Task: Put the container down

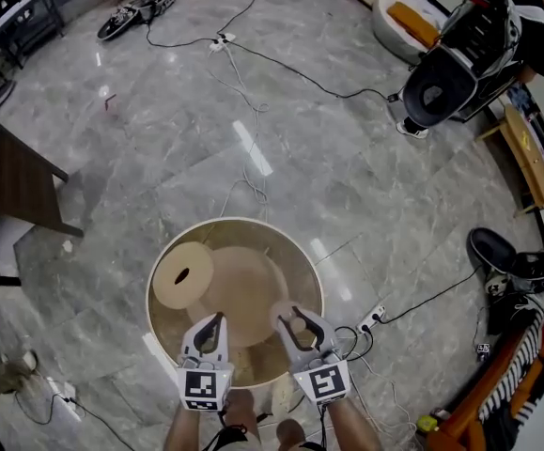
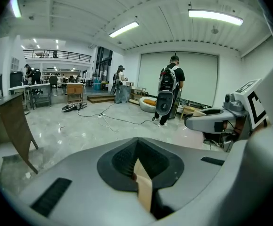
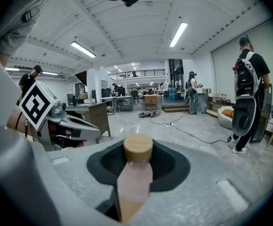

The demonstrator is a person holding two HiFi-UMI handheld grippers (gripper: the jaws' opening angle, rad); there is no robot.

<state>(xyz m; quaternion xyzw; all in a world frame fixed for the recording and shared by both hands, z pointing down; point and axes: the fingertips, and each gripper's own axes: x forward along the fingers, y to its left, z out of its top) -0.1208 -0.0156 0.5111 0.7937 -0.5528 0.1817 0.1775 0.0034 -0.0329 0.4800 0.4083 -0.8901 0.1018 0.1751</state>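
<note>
You have the round container (image 1: 253, 222) in front of you, low in the head view, over the grey marble floor (image 1: 159, 139) and well away from the floor's edges and the furniture along them. From above you cannot tell whether its base touches the floor. The left gripper (image 1: 213, 320) reaches in over the near rim, left of centre. Its own view shows the left gripper (image 2: 137, 149) with its jaws brought in onto a thin tan wall (image 2: 144, 185) that reads as part of the container, pads pressing on both sides. The right gripper (image 1: 291, 316) reaches in just beside it, right of centre. In its own view the right gripper (image 3: 136, 171) is partly closed, clamping an upright pale pink piece (image 3: 135, 185) topped by a round wooden cap (image 3: 138, 148). You cannot tell whether that piece is fixed to the container. Inside the container, toward its far-left side, a cream roll (image 1: 183, 275) with a hole through it leans against the wall. A white power strip (image 1: 373, 316) lies on the floor just beside the container's right side.
</note>
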